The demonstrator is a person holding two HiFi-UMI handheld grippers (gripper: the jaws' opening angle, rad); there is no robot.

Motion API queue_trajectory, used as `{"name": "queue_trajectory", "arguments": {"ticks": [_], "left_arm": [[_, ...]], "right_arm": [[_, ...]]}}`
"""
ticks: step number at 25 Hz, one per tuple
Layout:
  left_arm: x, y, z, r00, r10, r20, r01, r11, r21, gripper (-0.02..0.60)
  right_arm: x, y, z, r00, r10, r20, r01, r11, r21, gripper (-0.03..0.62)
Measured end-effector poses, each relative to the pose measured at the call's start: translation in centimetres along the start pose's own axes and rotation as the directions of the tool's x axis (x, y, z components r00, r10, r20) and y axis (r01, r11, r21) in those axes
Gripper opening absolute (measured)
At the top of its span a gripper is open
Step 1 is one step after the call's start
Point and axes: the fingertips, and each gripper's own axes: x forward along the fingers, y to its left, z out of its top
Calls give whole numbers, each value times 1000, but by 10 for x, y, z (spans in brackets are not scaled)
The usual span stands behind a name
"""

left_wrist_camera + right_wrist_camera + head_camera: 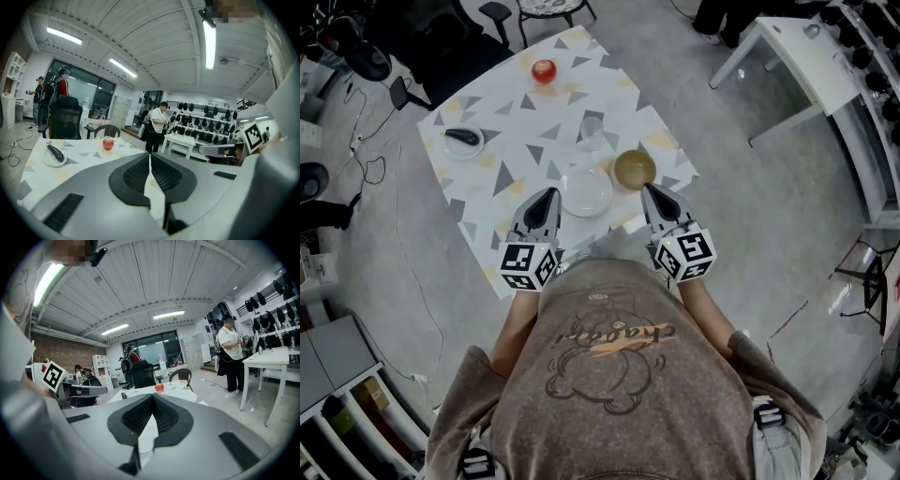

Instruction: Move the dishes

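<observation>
On the patterned table (516, 122) a clear glass plate (586, 191) lies near the front edge, with a brown bowl (635, 169) to its right and a clear glass (592, 129) behind it. A small white plate with a dark object (463, 141) (54, 154) sits at the left, a red apple (544, 70) (108, 144) (159, 387) at the far side. My left gripper (547, 197) (149, 159) hovers shut left of the glass plate, holding nothing. My right gripper (652, 192) (152, 399) is shut and holds nothing, just right of the bowl.
A white table (797, 66) (272, 362) stands to the right, with a person (232, 352) beside it. A black office chair (63, 117) and a round chair (553, 9) stand beyond the patterned table. Cables (366, 169) lie on the floor at left. Other people (51, 89) stand far off.
</observation>
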Motion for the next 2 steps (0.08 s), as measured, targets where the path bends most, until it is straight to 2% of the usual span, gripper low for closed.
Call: {"name": "queue_trajectory", "arguments": {"ticks": [2], "left_arm": [[-1,0,0,1000,1,1,-1,1000,-2,26]], "right_arm": [[0,1,0,1000,0,-1,0,1000,-1,2]]}}
